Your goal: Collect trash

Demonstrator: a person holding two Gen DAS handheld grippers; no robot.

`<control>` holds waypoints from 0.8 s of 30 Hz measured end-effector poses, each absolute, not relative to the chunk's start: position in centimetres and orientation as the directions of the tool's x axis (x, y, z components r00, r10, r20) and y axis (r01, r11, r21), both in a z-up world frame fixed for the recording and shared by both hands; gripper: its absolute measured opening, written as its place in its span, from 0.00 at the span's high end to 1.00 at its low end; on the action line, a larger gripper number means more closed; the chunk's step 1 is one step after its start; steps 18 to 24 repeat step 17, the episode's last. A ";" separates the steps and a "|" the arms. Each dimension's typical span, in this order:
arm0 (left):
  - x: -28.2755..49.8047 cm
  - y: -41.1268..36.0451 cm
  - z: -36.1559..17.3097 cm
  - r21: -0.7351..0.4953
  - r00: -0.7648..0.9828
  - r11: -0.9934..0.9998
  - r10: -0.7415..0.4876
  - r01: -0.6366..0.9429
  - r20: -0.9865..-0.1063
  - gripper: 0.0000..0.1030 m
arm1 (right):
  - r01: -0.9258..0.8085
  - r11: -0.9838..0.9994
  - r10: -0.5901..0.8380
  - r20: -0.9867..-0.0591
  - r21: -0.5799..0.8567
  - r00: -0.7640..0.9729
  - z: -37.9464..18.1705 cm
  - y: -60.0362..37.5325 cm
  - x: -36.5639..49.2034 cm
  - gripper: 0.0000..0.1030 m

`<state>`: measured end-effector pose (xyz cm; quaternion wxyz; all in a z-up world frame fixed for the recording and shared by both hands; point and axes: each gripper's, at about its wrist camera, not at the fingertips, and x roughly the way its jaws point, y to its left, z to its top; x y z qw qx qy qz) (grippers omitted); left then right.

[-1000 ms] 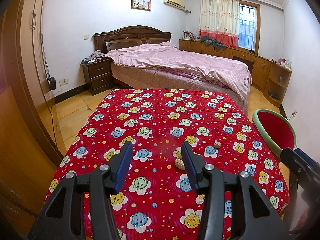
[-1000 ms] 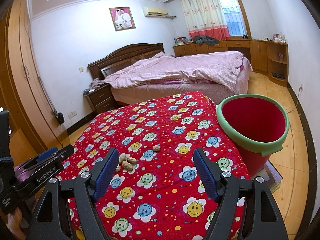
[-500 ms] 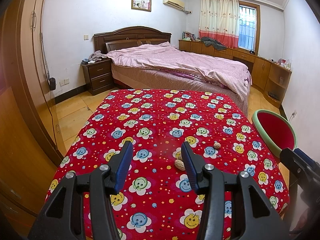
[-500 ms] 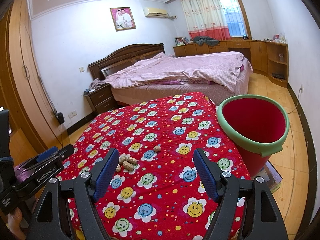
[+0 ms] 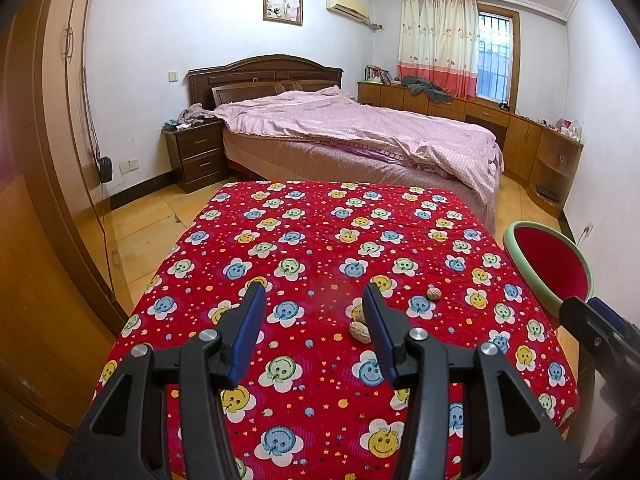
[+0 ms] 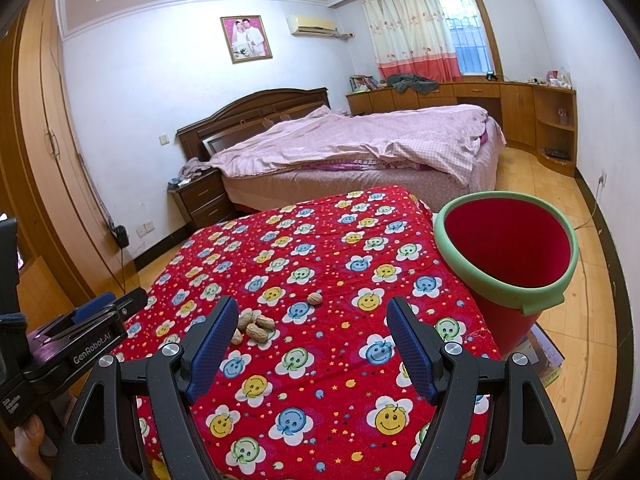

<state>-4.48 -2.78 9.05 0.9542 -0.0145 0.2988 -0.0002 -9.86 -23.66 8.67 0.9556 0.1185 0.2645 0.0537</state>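
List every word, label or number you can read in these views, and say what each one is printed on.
"GenRobot.AI": white letters on the side of the left gripper, seen from the right wrist view.
Small white vertical print on the black handle below it: too small to read for certain.
Framed wedding photo on the wall: no legible text.
Red bin, peanut shells, smiley tablecloth: no text.

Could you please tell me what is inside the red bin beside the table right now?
In the right wrist view, the red bin shows only bare red inner wall below its green rim; no trash is visible. Its bottom is hidden by the near rim, so I cannot confirm it is empty.
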 end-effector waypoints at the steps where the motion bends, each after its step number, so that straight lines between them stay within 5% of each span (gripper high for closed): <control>1: -4.5 -2.8 9.1 -0.027 0.822 1.000 -0.008 -0.009 -0.570 0.51 | -0.040 0.966 0.165 -0.493 0.255 0.854 8.7 -23.6 -9.9 0.25; 24: -4.5 -2.7 9.1 -0.028 0.824 1.000 -0.010 -0.007 -0.566 0.51 | -0.042 0.967 0.165 -0.491 0.251 0.855 9.0 -23.5 -9.8 0.25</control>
